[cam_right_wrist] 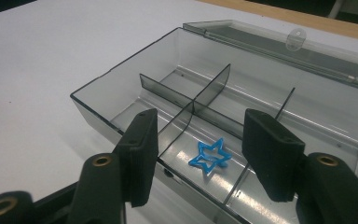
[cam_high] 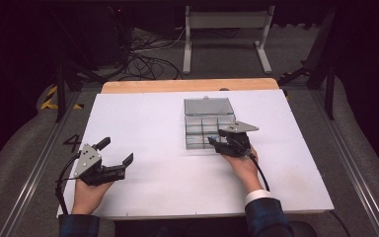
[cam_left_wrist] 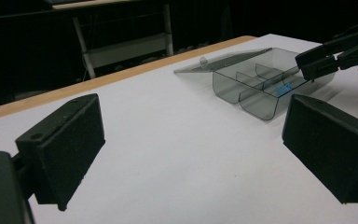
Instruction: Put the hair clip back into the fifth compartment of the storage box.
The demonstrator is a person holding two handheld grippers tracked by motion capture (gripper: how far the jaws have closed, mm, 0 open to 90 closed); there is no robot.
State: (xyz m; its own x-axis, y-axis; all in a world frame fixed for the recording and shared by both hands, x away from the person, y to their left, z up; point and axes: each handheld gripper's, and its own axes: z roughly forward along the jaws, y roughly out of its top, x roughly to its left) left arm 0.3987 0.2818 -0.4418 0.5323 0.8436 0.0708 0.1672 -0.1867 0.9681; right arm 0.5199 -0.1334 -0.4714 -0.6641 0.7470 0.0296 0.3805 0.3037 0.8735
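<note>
Jaws of the right gripper [cam_right_wrist: 198,154] stood apart with nothing pressed between them, poised over the near edge of a clear compartment box [cam_right_wrist: 121,84]. Just below and between them, a small blue star [cam_right_wrist: 209,157] lay flat on the floor of a near compartment, touching neither pad. That spacing read as a release: the star sat free in its cell, and the jaws were wide enough to lift away without dragging it. The gripper came in low from the person's side, probably so the jaws could clear the upright dividers [cam_right_wrist: 186,95] rather than knock them.

The box's lid [cam_right_wrist: 279,42] was folded back flat on the far side, leaving every cell reachable from above. In the high view the box [cam_high: 197,140] sat near the middle of the white table [cam_high: 143,182], with the right gripper [cam_high: 216,143] at its near right corner.

Well apart, at the near left of the table, the left gripper [cam_high: 117,154] rested with its jaws wide and empty, turned towards the box. It seemed parked there to keep out of the working hand's way.
</note>
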